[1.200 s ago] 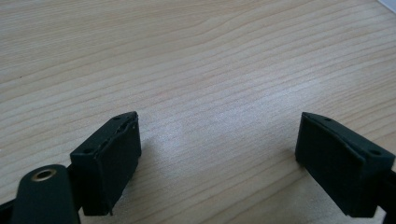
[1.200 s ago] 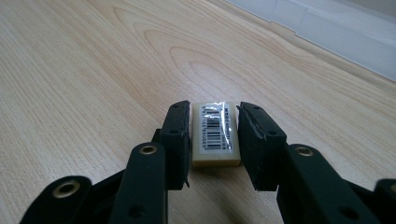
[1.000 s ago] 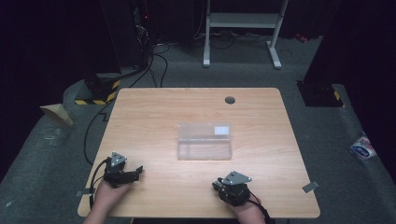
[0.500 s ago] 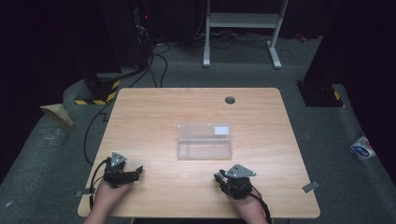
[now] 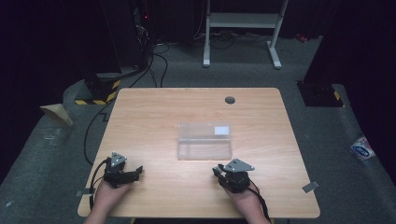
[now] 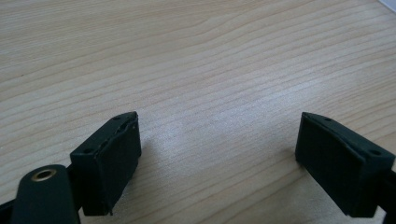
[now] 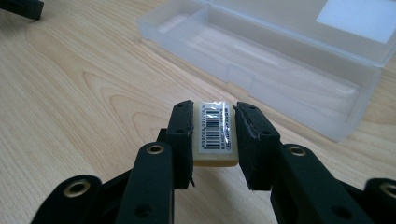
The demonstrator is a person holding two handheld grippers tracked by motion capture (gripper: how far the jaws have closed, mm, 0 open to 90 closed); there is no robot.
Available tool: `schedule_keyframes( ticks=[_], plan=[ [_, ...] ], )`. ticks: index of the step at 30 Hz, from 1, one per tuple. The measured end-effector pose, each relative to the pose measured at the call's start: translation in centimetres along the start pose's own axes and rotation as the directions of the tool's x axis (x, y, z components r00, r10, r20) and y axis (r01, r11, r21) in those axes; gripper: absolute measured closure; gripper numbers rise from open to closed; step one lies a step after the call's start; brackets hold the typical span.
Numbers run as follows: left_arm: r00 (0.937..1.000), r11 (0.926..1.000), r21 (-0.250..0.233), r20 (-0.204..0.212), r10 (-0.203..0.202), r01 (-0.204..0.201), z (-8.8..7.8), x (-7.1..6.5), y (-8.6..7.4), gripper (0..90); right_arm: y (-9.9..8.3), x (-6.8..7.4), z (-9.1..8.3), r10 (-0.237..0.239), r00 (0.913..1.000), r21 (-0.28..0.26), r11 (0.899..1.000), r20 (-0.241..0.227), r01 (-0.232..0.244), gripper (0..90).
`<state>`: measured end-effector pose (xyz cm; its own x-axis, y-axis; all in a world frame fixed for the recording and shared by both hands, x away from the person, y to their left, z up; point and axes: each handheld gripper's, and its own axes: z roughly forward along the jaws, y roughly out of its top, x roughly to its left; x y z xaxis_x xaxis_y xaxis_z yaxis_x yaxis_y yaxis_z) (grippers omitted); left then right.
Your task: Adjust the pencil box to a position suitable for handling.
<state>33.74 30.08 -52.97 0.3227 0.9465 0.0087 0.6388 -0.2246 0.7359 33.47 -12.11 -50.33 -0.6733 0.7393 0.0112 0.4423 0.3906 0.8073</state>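
The right hand-held gripper (image 7: 212, 111) has its jaws closed on a small cream eraser (image 7: 215, 142) with a barcode label on top. The pads press its two long sides and about half of the block sticks out in front. Seen from above, this hand-held gripper (image 5: 218, 170) sits over the near right part of the worktop (image 5: 154, 116). It is just near of the clear plastic box (image 5: 204, 141), which lies in the middle of the worktop. In the right gripper view the box (image 7: 299, 100) looks open, with the labelled lid folded back on the far side and the shallow tray facing the eraser. The step in hand appears to be carrying the eraser into that tray. To do it well, keep the squeeze steady and lift enough for the eraser's underside to pass the near wall. Move far over the tray, then lower until the block nearly rests on the bottom before letting go, so it does not bounce or tip. Catching the light box on its rim could push it away. The left hand-held gripper (image 6: 217, 140) has its jaws apart with nothing between them, low over bare wood at the near left (image 5: 136, 171). It could steady the box if it slides.
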Motion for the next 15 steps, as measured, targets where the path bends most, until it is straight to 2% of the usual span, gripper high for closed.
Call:
schedule_keyframes(
  ticks=[7,15],
  plan=[
    [1.0,1.0,0.001,0.001,0.0,0.0,0.0,0.0,0.0,14.4,0.8,0.1,0.5,0.01,1.0,-0.01,1.0,-0.001,-0.01,67.8],
    [1.0,1.0,0.003,-0.003,0.0,0.0,0.0,0.1,0.0,13.1,1.9,0.5,1.2,-0.005,1.0,-0.025,1.0,0.002,0.005,67.8]
  ],
)
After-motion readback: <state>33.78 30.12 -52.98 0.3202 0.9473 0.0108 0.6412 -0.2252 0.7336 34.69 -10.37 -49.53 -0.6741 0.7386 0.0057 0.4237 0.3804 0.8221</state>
